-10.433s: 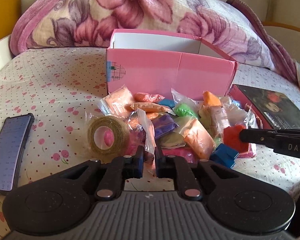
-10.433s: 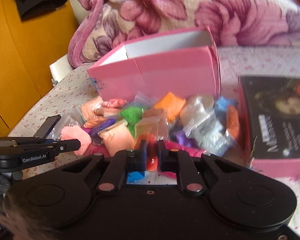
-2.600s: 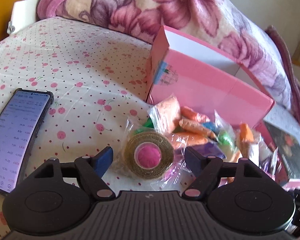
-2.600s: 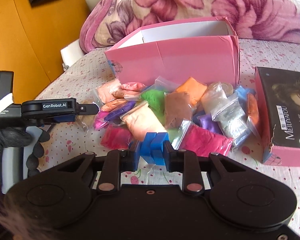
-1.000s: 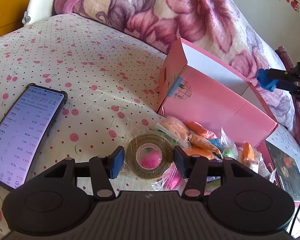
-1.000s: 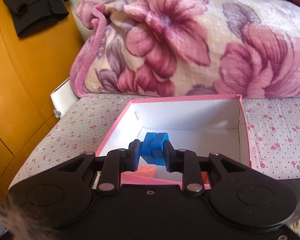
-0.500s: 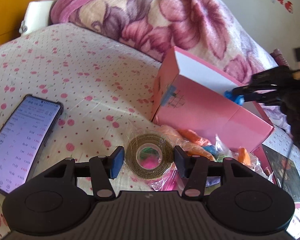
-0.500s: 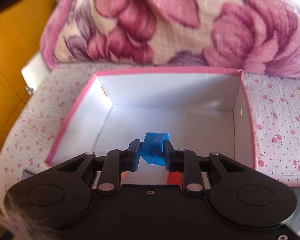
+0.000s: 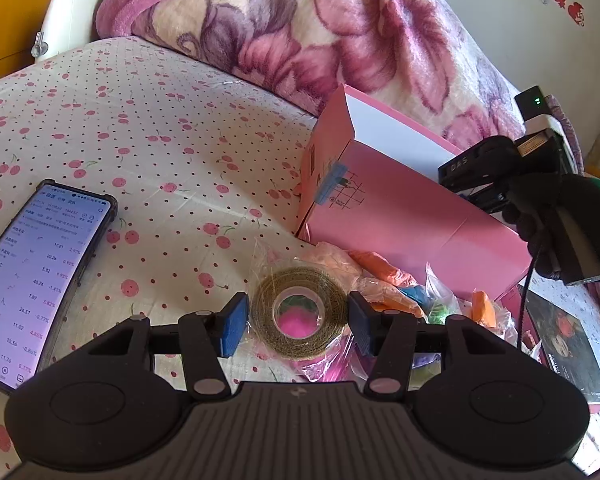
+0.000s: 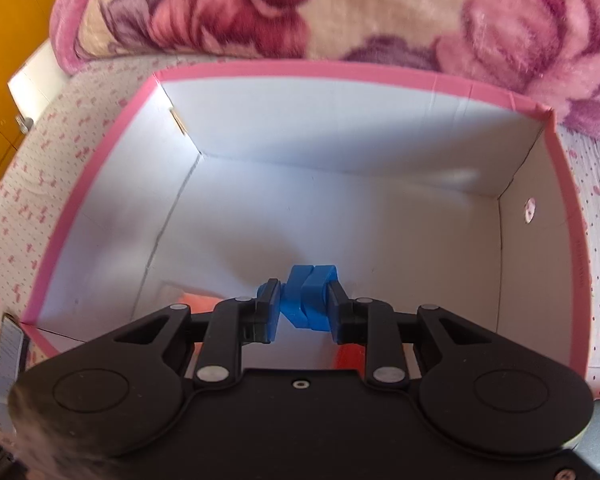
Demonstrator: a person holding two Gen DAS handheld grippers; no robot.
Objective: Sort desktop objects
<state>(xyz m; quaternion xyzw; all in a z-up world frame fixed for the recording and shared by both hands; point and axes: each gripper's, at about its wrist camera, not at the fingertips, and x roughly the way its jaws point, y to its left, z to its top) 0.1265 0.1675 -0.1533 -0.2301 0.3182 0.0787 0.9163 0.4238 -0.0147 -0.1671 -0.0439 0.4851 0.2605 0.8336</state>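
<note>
Blue block [image 10: 309,300] sat pinched in my right claw [image 10: 302,312], low inside the pink box [image 10: 340,70], w/ something orange, prob. clay, beneath. Best release near the floor. Left claw [image 9: 296,326] gaped around the tape roll [image 9: 299,316], not yet squeezing.

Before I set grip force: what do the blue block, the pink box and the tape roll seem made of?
Blue block: apparently matte plastic with moulded edges. Pink box: thin cardboard, white inside, creased folds. Tape roll: likely fibrous olive-gold tape on a clear core.
</note>
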